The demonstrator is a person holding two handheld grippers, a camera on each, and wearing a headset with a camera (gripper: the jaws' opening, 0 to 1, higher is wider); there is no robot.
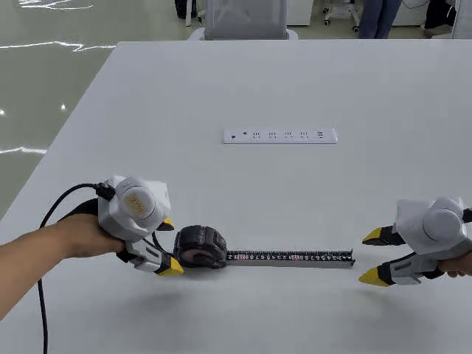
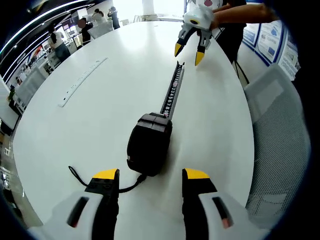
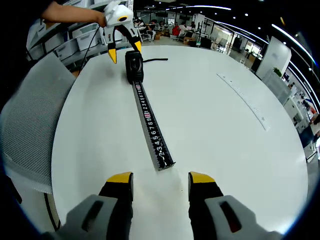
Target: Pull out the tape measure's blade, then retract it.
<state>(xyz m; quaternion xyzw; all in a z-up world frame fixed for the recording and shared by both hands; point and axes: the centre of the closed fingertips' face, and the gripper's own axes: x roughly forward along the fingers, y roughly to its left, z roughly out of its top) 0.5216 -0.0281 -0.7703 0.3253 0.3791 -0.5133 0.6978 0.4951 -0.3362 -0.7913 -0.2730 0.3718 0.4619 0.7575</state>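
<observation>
The black tape measure point(image 1: 200, 246) lies on the white table point(image 1: 295, 81) with its blade point(image 1: 291, 257) drawn out flat to the right. My left gripper point(image 1: 170, 245) is open just behind the case, its yellow tips flanking the rear without gripping it. In the left gripper view the case point(image 2: 149, 142) sits just ahead of my open left gripper point(image 2: 151, 175), and the blade point(image 2: 172, 92) runs off toward the right gripper point(image 2: 190, 49). My right gripper point(image 1: 371, 257) is open, a short gap past the blade's end. In the right gripper view the blade's hook point(image 3: 165, 164) lies just in front of my right gripper point(image 3: 160, 178).
A white power strip point(image 1: 280, 136) lies mid-table beyond the tape. A grey chair point(image 1: 245, 18) stands at the far edge. A black cable point(image 1: 51, 214) trails from the left gripper. A mesh chair point(image 2: 285, 130) stands beside the table. The tape's wrist strap point(image 2: 80, 177) lies by the case.
</observation>
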